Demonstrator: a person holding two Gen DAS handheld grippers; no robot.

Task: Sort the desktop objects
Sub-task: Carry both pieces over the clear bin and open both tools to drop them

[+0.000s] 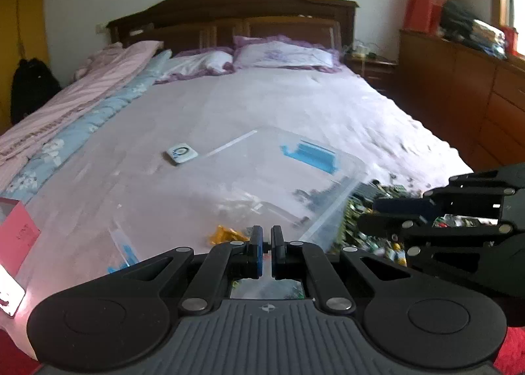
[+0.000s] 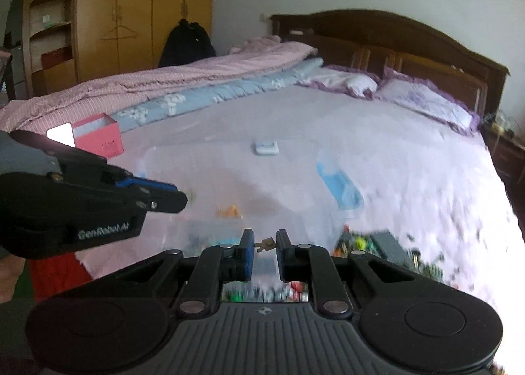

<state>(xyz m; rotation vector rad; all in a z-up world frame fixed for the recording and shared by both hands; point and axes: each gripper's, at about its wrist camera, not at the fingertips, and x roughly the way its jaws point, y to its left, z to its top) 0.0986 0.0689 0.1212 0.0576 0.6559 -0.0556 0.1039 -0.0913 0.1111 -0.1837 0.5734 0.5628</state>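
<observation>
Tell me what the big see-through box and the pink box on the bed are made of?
The see-through box looks like clear, glossy plastic: the sheet shows through its walls, and it has blue clips. The pink box looks like matte cardboard, with thin flat walls and sharp folded corners, though blur leaves that uncertain.

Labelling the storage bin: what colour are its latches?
Blue latches on the clear bin; the left wrist view shows them best.

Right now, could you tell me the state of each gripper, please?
Left gripper: closed, holding nothing visible.
Right gripper: nearly closed on a small tan piece.
</observation>
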